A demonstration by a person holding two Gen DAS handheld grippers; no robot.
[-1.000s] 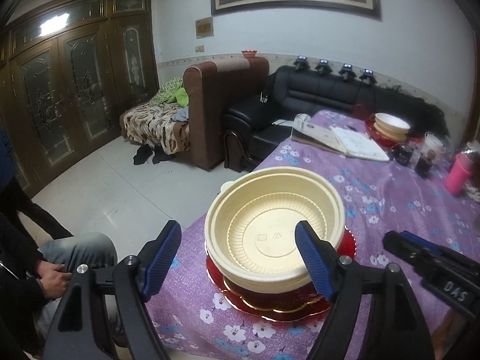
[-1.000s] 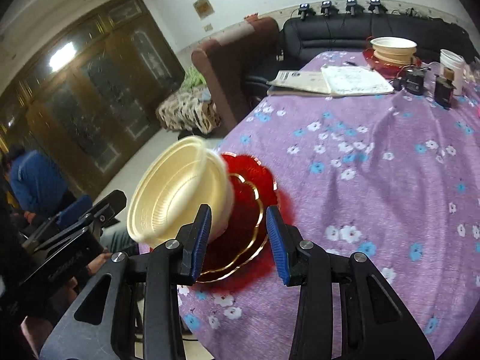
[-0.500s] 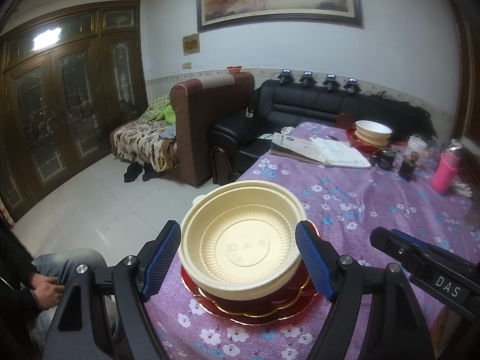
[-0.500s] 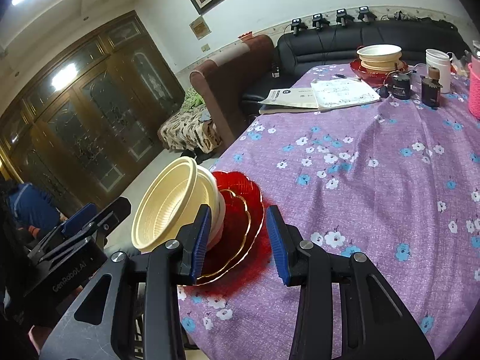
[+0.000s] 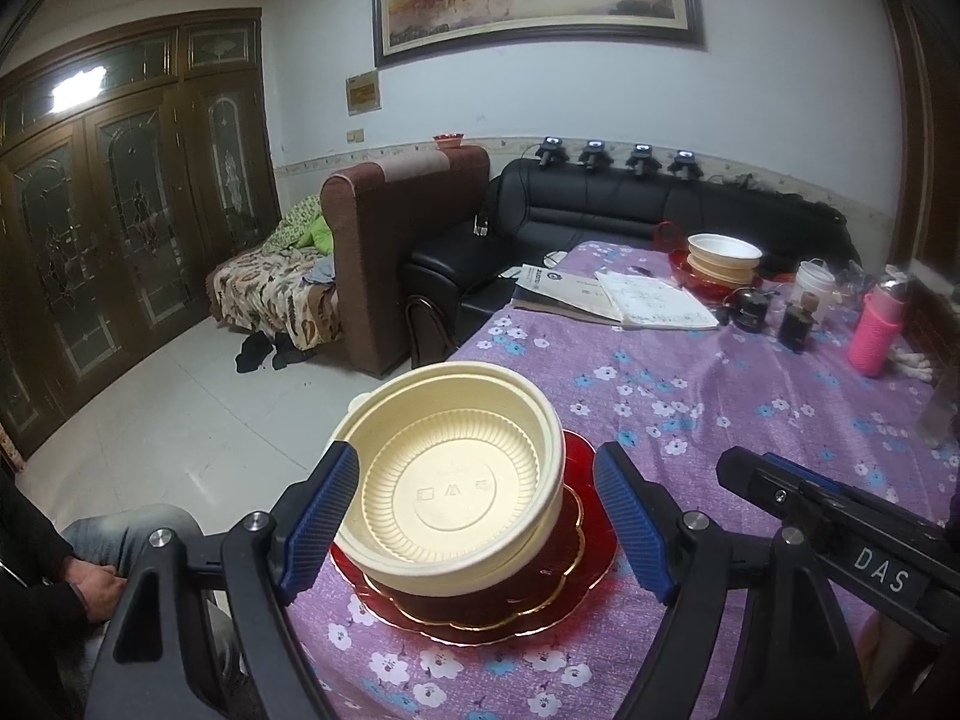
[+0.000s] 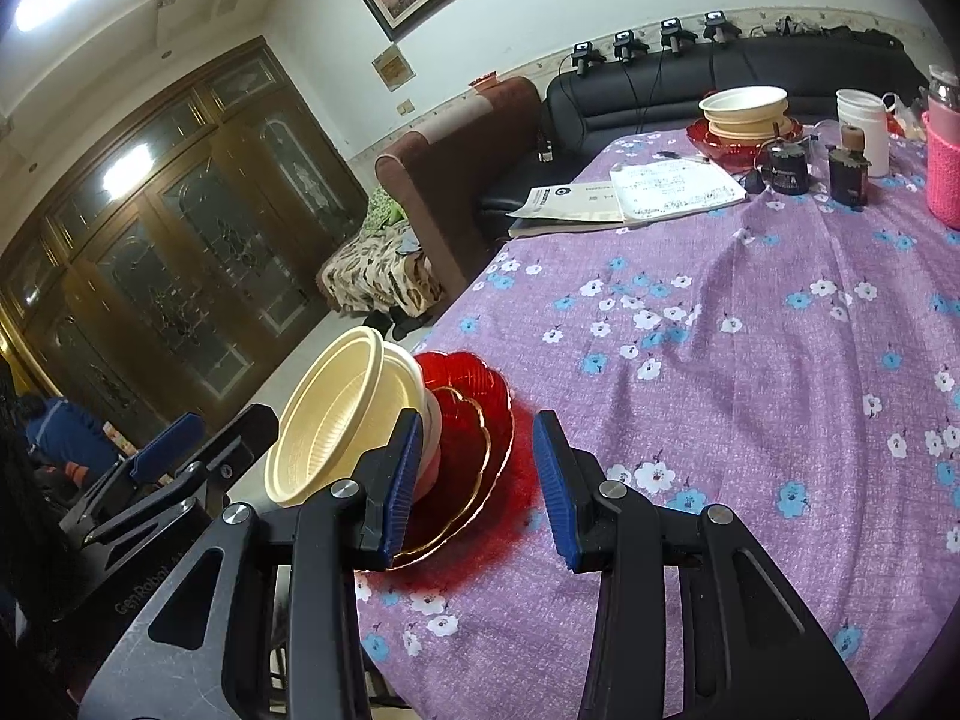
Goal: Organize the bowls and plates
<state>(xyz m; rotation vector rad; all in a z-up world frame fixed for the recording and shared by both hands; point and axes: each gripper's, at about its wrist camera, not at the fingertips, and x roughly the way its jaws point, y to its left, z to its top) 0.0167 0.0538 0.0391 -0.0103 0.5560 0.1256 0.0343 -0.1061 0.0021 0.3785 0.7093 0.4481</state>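
Note:
Cream plastic bowls (image 5: 456,483) are nested on stacked red gold-rimmed plates (image 5: 576,570) at the near left corner of the purple flowered table. My left gripper (image 5: 477,525) is open, its blue pads either side of the bowls, not touching. My right gripper (image 6: 474,480) is open just in front of the red plates (image 6: 474,420), beside the bowls (image 6: 336,414). A second stack of cream bowls on a red plate (image 5: 720,258) stands at the far end, also in the right wrist view (image 6: 747,111).
Papers and a booklet (image 5: 624,297), dark jars (image 6: 846,171), a white cup (image 6: 864,129) and a pink bottle (image 5: 876,333) sit at the table's far end. The table edge (image 5: 474,342) drops to the floor on the left. A seated person's knee (image 5: 129,534) is near left.
Both grippers have pulled back and risen a little from the near stack. The bowls and plates have stayed in place. Both grippers stay open.

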